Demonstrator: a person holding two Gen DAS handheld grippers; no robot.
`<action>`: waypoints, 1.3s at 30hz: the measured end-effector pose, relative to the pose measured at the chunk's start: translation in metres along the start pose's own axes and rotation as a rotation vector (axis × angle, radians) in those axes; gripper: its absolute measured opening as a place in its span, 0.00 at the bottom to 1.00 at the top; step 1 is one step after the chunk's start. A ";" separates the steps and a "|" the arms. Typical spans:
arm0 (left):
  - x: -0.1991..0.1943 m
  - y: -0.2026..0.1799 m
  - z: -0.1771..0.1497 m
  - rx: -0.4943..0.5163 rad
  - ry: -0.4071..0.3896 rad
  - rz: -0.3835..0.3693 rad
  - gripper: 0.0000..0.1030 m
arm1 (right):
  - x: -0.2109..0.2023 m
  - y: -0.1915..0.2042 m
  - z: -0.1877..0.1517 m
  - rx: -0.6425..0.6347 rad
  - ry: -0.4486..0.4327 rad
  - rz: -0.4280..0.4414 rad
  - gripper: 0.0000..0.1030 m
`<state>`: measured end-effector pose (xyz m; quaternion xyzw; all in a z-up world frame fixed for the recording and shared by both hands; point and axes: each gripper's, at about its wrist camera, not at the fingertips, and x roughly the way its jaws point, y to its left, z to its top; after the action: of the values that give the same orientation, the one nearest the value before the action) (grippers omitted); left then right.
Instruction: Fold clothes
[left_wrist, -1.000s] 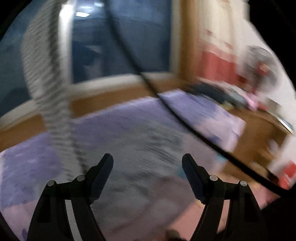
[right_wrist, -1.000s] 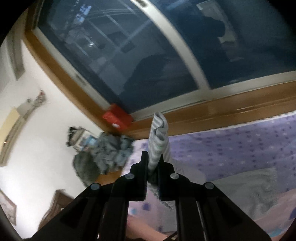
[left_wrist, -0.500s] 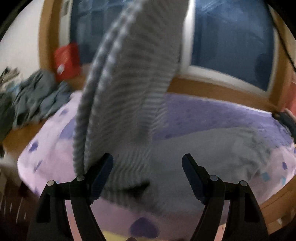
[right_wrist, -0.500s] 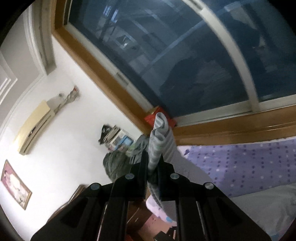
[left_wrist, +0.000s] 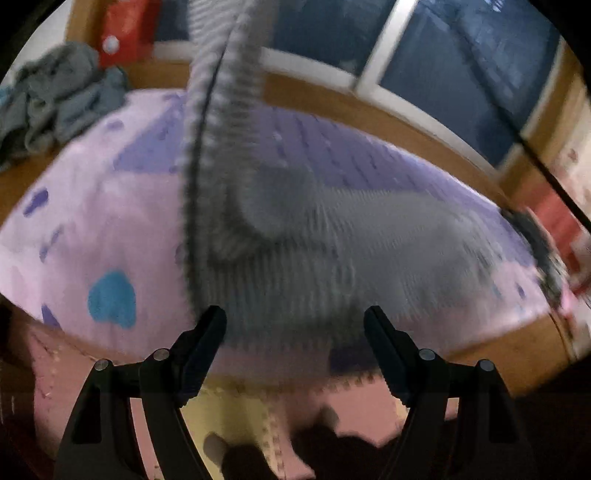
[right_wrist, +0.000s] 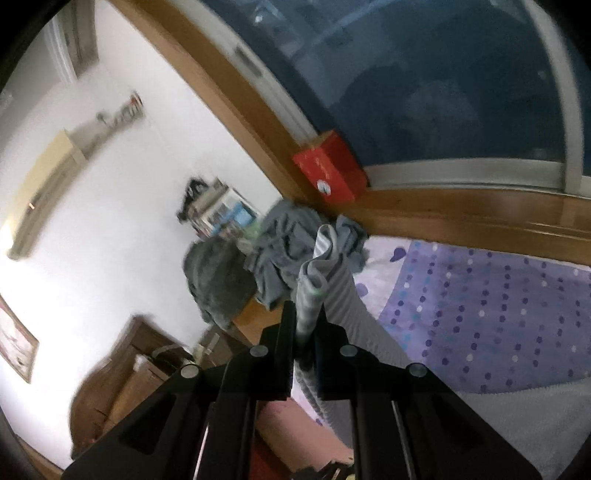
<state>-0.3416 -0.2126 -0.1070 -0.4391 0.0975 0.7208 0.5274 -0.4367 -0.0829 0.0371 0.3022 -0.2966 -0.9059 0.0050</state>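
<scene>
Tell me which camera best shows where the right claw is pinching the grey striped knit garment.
The right wrist view: the right claw is shut on a bunched edge of the grey striped knit garment, sharp and close. The left wrist view shows only the blurred garment hanging from above and spread over the purple spotted bedcover, beyond the open left claw.

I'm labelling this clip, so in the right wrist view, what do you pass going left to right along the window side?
Dark grey-green bundle of cloth → crumpled grey-blue pile of clothes → red box on the sill → purple dotted bedspread.
</scene>
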 end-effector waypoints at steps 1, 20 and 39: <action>-0.007 0.009 -0.005 -0.003 0.004 -0.006 0.76 | 0.015 0.006 -0.003 -0.012 0.018 -0.009 0.07; -0.172 0.280 -0.101 -0.867 -0.355 0.304 0.76 | 0.277 0.146 -0.118 -0.570 0.281 -0.178 0.07; -0.199 0.300 -0.074 -0.805 -0.487 0.415 0.76 | 0.278 0.104 -0.148 -0.217 0.260 0.199 1.00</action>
<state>-0.5444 -0.5185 -0.1010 -0.3983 -0.2283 0.8720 0.1700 -0.6000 -0.3003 -0.1527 0.3833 -0.2223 -0.8811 0.1653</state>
